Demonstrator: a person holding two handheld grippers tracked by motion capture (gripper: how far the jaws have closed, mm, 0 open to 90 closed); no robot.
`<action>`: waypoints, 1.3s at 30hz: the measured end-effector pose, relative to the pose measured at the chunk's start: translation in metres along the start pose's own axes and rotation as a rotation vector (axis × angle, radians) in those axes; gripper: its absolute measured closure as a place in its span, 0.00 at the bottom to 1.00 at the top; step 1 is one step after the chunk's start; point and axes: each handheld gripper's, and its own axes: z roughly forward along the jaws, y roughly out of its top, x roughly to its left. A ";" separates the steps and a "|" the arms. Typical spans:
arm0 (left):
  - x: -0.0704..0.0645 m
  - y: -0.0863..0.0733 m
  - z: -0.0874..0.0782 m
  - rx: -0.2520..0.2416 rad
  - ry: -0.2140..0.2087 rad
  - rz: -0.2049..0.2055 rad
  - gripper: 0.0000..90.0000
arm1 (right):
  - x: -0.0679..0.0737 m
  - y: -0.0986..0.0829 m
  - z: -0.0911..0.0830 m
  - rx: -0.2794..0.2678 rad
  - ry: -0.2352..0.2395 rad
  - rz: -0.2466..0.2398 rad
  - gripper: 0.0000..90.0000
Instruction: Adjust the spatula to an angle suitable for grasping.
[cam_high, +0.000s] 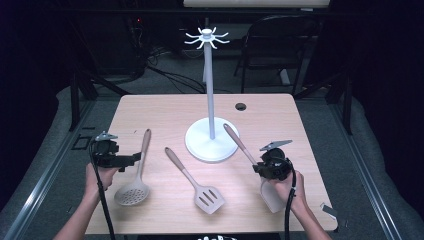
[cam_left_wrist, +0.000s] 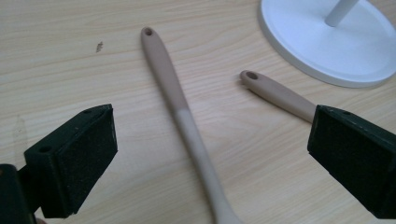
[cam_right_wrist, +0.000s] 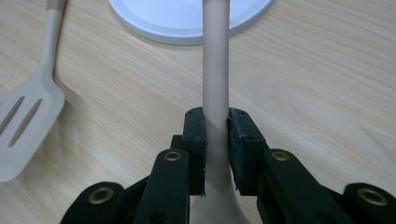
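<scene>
The right hand-held gripper (cam_right_wrist: 215, 154) is clamped on the handle of a spatula (cam_high: 239, 142), whose handle tip rises over the white base of the hook stand (cam_high: 210, 142) while its blade sits low by the person's hand. The left hand-held gripper (cam_left_wrist: 210, 163) is spread wide above the skimmer (cam_high: 136, 175), not touching it. The slotted turner (cam_high: 200, 185) lies flat on the counter (cam_high: 165, 107) between them. No utensil hangs on the stand's hooks, so the hanging is likely just starting: three remain.
</scene>
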 end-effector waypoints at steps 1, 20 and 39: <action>0.000 0.000 0.000 0.000 0.000 0.000 0.00 | 0.000 0.000 0.000 0.000 0.000 0.000 0.87; -0.079 0.023 0.015 -0.012 -0.171 0.094 0.00 | 0.039 0.018 0.006 -0.043 0.037 -0.120 0.87; -0.154 0.049 0.063 0.011 -0.360 0.119 0.03 | 0.052 0.037 0.010 -0.087 0.042 -0.166 0.87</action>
